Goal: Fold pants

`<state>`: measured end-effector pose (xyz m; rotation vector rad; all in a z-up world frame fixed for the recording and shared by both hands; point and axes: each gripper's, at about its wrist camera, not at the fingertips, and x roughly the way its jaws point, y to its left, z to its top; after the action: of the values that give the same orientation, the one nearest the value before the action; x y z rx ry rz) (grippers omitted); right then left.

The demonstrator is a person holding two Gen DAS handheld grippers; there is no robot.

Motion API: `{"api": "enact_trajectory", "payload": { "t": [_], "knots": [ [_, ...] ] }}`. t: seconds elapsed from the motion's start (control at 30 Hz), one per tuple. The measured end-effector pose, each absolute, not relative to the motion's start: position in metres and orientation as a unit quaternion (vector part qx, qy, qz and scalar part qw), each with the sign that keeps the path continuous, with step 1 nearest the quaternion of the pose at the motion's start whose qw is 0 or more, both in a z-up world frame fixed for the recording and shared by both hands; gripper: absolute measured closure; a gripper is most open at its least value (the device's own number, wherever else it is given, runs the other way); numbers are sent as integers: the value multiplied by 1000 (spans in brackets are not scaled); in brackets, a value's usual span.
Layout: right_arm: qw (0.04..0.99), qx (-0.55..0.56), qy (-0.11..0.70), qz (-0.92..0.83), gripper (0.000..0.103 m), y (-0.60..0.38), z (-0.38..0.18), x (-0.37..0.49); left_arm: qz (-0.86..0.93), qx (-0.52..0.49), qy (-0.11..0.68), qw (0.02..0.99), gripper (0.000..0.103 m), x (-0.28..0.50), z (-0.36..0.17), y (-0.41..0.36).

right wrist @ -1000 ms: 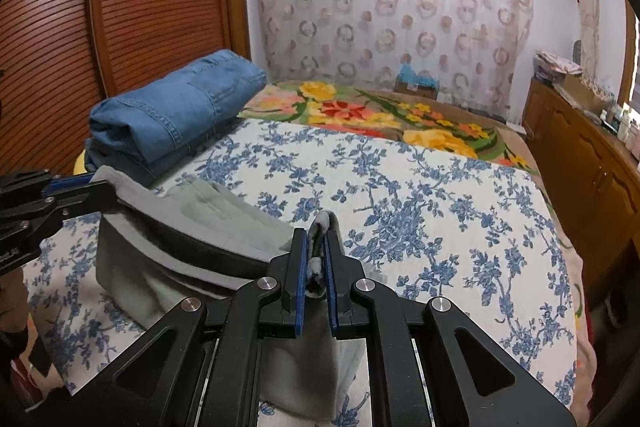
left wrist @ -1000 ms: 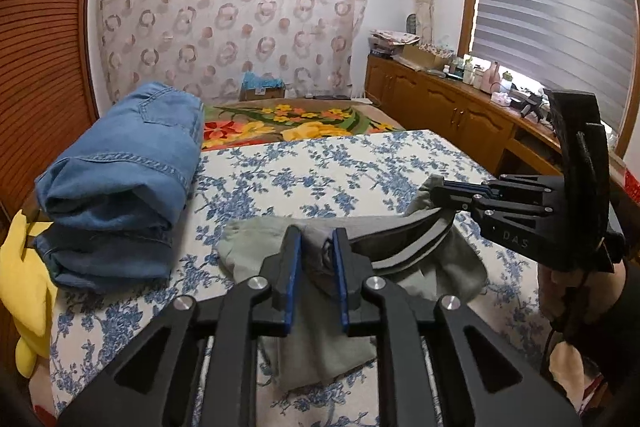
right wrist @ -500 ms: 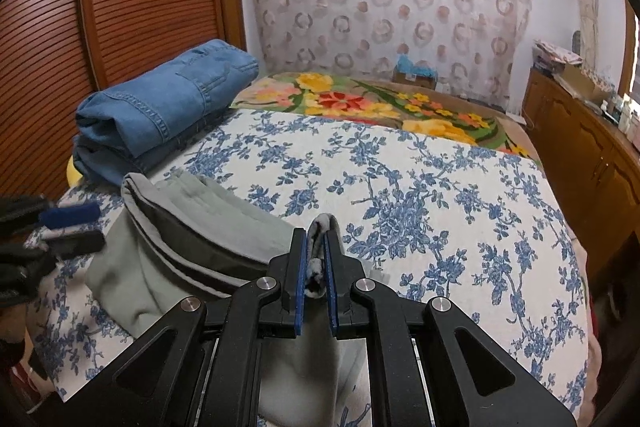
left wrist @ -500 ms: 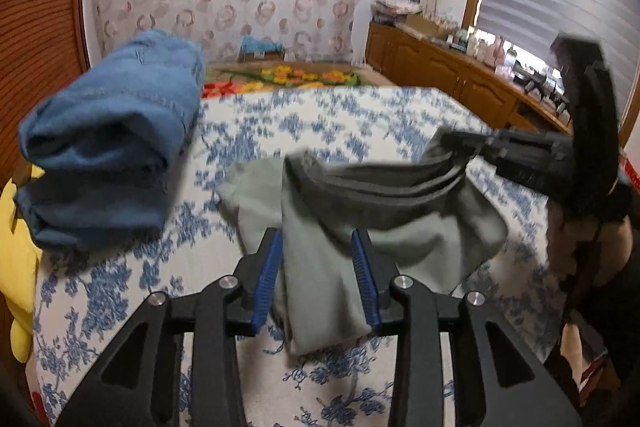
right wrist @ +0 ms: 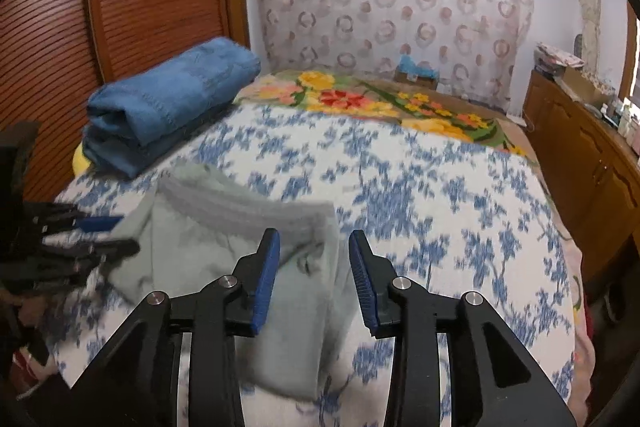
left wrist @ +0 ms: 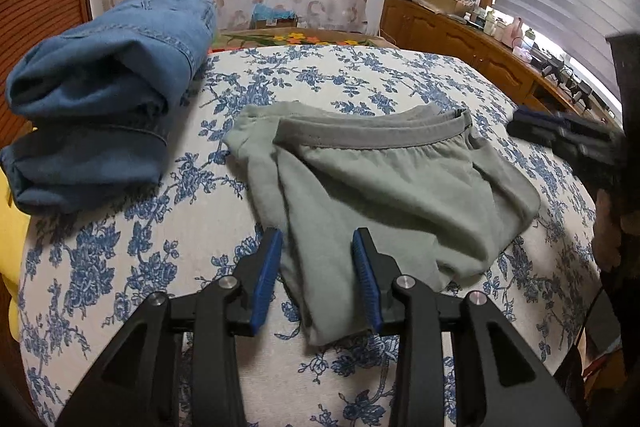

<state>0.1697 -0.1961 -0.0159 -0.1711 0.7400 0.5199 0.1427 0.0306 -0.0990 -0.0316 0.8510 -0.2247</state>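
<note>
- Sweatpants [left wrist: 384, 187], grey-green and soft, lie folded in a loose bundle on the bed [left wrist: 120, 267], just ahead of both sets of fingers, with the waistband [left wrist: 376, 137] along the far edge.
- The left gripper [left wrist: 316, 277] has its fingers spread apart with nothing between them; the near folded edge of the cloth sits just beyond and partly between the blue pads [left wrist: 266, 273], not pinched.
- The right gripper [right wrist: 314, 279] is likewise spread wide and empty; this view is blurred, yet the cloth shows lying loose below and ahead of its tips.
- Folded jeans [left wrist: 100, 87] are stacked to the left of the left fingers, well apart from the grey bundle.
- The fabric looks light, limp and thick in layers, so it will likely sag and slide unless every layer is pinched together.
- The best holds seem to be the ribbed waistband corners or the thick folded edge, not a single loose layer.
- The fold looks nearly done, though the layers sit slightly askew.
</note>
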Motion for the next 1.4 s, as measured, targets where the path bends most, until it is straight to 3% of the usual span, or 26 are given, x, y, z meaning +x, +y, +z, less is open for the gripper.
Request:
{"api": "enact_trajectory", "payload": {
  "t": [0.67,0.77,0.83,0.9,1.33,1.4],
  "knots": [
    [862,-57,419,278,71,-228,-48,141,-110,-22,400,910,64,140,-102,33],
    [857,-56,428,282,82,-227,-53,142,-110,-21,400,910,64,140,-102,33],
    [861,-55,422,278,97,-229,-52,141,-110,-22,400,910,63,140,-102,33],
    [875,-60,404,261,103,-234,-46,138,-110,-22,400,910,63,140,-102,33],
    [883,-15,395,254,102,-254,-37,143,-110,-22,400,910,63,140,-102,33],
    [879,-20,397,262,91,-244,-39,144,-110,-22,400,910,63,140,-102,33]
  ]
}}
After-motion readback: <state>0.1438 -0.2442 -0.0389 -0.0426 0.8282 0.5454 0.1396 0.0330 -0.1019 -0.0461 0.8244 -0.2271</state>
